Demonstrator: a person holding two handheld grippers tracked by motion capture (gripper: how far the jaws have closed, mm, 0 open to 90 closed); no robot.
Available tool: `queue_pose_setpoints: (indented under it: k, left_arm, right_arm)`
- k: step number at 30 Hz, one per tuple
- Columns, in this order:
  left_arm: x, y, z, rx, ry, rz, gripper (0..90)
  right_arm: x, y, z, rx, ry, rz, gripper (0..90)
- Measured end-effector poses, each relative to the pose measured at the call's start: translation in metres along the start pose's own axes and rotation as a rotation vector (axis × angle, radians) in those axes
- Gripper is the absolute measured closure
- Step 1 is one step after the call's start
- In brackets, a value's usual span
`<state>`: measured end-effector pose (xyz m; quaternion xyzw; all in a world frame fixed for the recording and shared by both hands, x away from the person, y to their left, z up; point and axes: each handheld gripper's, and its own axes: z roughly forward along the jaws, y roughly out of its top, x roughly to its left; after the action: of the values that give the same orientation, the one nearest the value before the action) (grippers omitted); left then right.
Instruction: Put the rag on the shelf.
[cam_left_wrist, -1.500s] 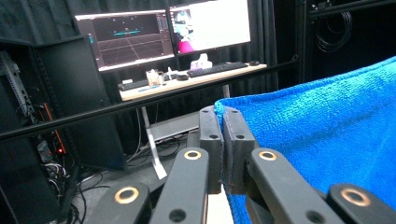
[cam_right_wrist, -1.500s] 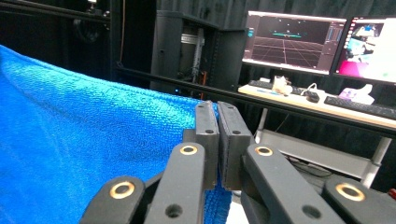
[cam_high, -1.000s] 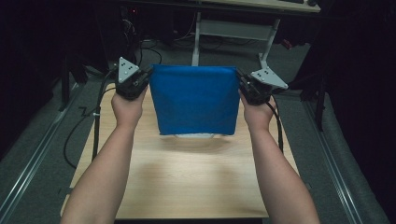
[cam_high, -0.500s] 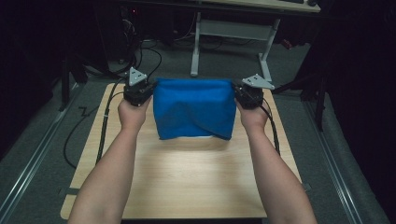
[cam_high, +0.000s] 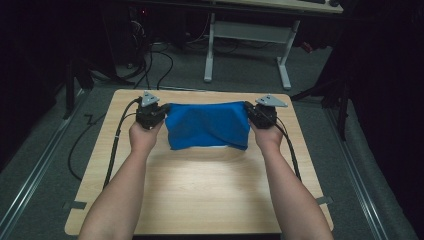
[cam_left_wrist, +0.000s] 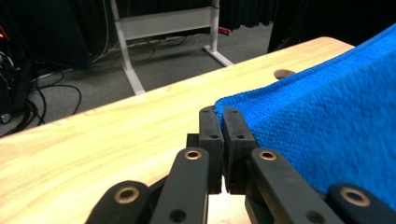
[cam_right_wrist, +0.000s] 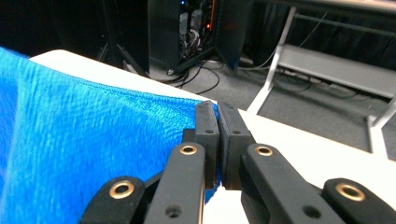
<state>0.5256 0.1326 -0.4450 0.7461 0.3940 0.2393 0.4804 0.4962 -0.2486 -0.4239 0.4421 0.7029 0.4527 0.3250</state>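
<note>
I've brought the blue towel (cam_high: 207, 125) down and away from me since a second ago, now at frame centre draping onto the surface (cam_high: 200, 190), left tool (cam_high: 159, 114) and right tool (cam_high: 252, 114) both clamped on its top corners, fold nearly laid.

Blue towel (cam_high: 207, 125) lower, farther fwd.

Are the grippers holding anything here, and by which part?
Yes. The blue towel is held by its two upper corners: the left gripper is shut on one, the right gripper on the other.
</note>
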Motion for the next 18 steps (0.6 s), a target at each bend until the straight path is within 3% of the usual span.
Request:
queue_pose_setpoints:
  k: [6, 9, 18]
  left_arm:
    - [-0.006, -0.012, 0.004, 0.033, -0.017, 0.012, 88.2]
    - [-0.006, -0.019, 0.006, 0.045, -0.032, -0.011, 88.2]
    - [-0.009, -0.034, 0.01, 0.076, -0.042, -0.02, 88.2]
  right_arm:
    - [0.0, -0.018, 0.003, 0.027, 0.011, 0.012, 88.2]
    - [-0.001, -0.023, 0.004, 0.036, 0.012, 0.024, 88.2]
    - [-0.001, -0.041, 0.005, 0.063, 0.028, 0.037, 87.9]
